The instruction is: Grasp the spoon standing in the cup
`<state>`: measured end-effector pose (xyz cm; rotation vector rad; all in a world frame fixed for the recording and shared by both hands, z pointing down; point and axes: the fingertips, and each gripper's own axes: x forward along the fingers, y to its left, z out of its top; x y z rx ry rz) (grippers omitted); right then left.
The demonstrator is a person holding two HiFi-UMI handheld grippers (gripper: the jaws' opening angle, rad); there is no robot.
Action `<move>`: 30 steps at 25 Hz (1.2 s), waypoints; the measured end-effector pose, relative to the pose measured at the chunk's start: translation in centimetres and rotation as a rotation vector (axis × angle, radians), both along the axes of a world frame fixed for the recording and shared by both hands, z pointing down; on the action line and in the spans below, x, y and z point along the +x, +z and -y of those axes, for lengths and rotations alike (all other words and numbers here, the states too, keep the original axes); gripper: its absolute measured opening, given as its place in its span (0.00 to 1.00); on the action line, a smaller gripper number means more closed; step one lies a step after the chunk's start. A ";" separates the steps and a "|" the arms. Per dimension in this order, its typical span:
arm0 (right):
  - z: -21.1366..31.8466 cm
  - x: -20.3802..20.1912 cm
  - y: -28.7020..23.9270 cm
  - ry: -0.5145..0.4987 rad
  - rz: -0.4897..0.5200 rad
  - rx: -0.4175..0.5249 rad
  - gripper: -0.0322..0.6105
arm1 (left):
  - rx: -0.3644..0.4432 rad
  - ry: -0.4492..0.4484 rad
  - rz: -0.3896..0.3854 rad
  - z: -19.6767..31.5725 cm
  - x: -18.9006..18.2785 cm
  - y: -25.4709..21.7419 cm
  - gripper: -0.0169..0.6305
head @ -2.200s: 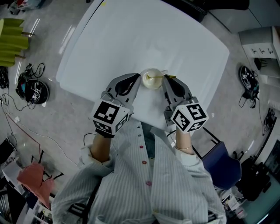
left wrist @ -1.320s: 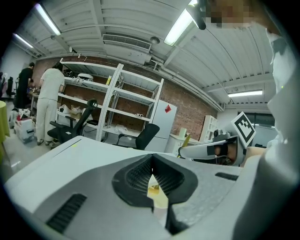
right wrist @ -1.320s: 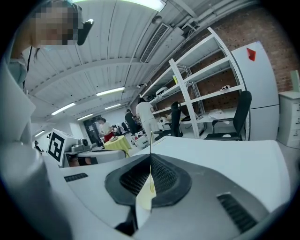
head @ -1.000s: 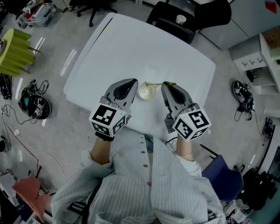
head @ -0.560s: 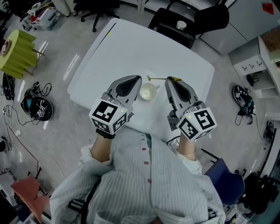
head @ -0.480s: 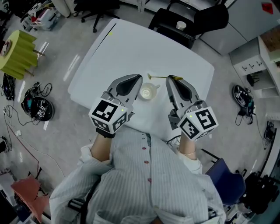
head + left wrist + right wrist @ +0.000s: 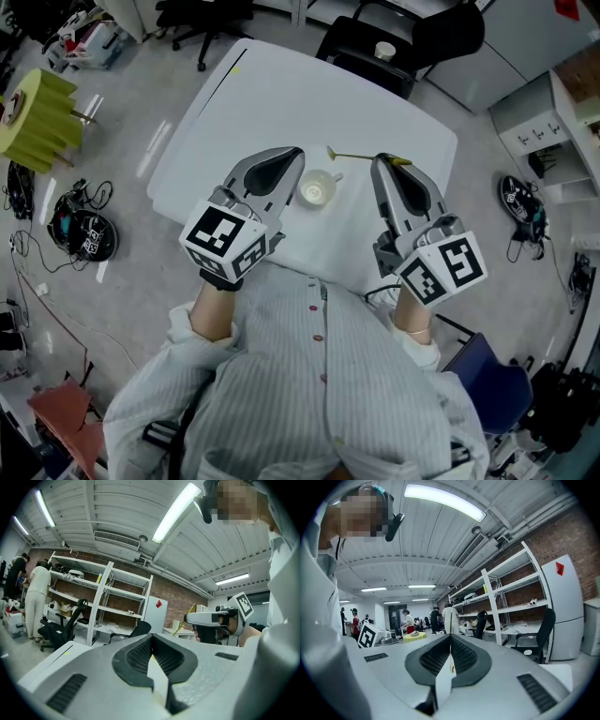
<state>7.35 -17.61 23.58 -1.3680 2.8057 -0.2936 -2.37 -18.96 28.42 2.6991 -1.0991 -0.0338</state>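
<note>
A small white cup point(image 7: 317, 190) stands on the white table point(image 7: 281, 103), and nothing stands in it. A thin gold spoon point(image 7: 359, 157) hangs level above the table, past the cup and to its right. My right gripper point(image 7: 387, 161) is shut on the spoon's handle end. In the right gripper view the handle point(image 7: 450, 654) shows as a gold sliver between the closed jaws. My left gripper point(image 7: 294, 153) lies just left of the cup with its jaws together and empty. The left gripper view shows the right gripper point(image 7: 211, 618) with the spoon point(image 7: 180, 627) sticking out of it.
A black office chair point(image 7: 403, 42) carrying a small white cup stands at the table's far edge. A yellow-green block point(image 7: 37, 117) and cables lie on the floor to the left. A blue chair point(image 7: 478, 366) is at lower right. Shelves point(image 7: 103, 606) and people stand beyond.
The spoon has come up out of the cup and moved away to the far right in my right gripper. The left gripper has stayed beside the cup.
</note>
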 end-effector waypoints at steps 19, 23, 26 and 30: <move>0.2 1.4 0.5 0.015 0.015 -0.011 0.07 | -0.004 0.037 -0.007 0.2 0.7 -0.2 0.04; 0.4 1.3 1.0 0.012 0.014 -0.017 0.07 | -0.008 0.081 0.008 0.0 0.9 0.3 0.04; 0.6 0.9 1.4 0.007 0.012 -0.029 0.07 | -0.008 0.116 0.018 -0.1 1.1 0.4 0.04; 0.7 0.9 1.5 -0.007 0.010 -0.036 0.07 | -0.002 0.158 0.038 -0.2 1.9 0.1 0.04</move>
